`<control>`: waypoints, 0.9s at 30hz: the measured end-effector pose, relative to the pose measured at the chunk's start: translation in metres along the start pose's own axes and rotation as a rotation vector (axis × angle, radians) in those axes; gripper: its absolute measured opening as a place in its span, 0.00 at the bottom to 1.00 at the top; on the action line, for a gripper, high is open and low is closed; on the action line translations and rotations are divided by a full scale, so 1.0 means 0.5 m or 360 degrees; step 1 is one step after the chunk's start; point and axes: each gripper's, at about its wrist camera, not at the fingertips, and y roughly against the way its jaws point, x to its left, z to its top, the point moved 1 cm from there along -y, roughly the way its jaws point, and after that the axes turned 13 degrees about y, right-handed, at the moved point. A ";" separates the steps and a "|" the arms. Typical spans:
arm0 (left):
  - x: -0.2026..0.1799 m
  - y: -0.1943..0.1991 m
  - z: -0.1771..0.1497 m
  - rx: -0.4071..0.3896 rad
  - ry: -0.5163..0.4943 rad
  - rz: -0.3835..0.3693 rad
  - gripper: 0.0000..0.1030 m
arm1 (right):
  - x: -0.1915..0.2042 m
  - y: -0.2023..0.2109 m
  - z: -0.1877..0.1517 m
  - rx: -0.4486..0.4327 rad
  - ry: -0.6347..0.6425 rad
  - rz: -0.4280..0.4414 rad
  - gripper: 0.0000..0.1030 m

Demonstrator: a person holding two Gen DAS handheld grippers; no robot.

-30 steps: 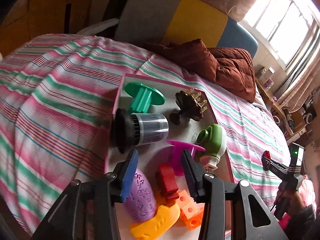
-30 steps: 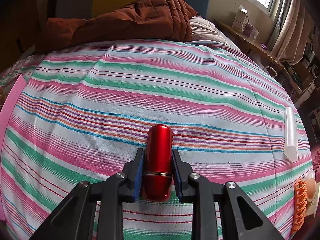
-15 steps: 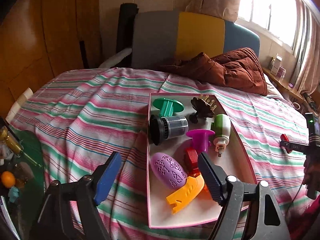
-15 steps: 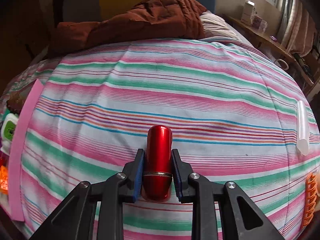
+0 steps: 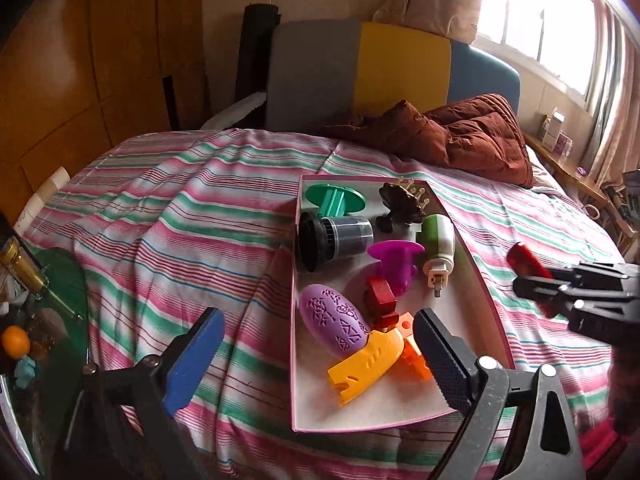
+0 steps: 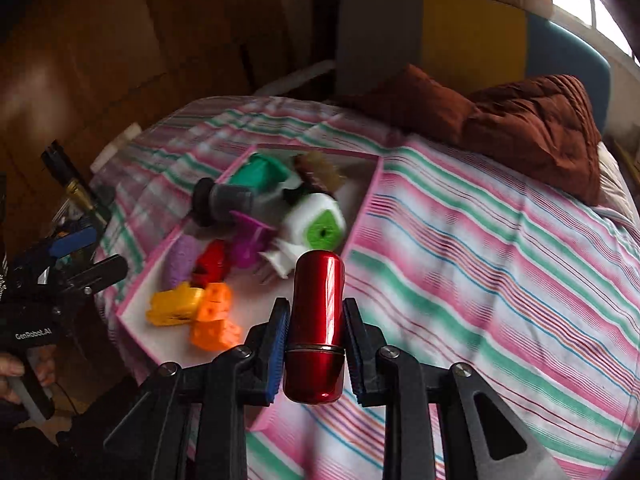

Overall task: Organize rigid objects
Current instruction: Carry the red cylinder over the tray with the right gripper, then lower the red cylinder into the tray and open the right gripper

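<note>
1. Red cylinder (image 6: 317,322) is sitting upright in the right claw (image 6: 316,344), whose pads are clamped on its lower half, just off the pink tray (image 6: 362,216) and above the striped bed (image 6: 500,260).
2. Left claw (image 5: 316,364) is hanging spread wide and empty by the tray's near end.
3. Judging by the bare floor near the orange blocks (image 6: 214,320), carrying it low over the rim and lowering it there before loosening is looking safest, avoiding the green-and-white gadget (image 6: 316,222).
</note>
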 end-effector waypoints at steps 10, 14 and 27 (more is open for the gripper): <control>0.031 0.003 0.000 0.0001 0.0074 0.0022 1.00 | 0.095 -0.109 0.026 0.0180 0.0140 0.0023 0.25; 0.041 -0.001 0.000 0.0011 0.0107 0.0038 1.00 | 0.093 -0.134 0.022 0.0201 0.0141 -0.0014 0.25; 0.044 -0.007 -0.006 0.0012 0.0104 0.0115 1.00 | 0.062 -0.128 -0.005 0.0134 -0.0035 -0.0076 0.30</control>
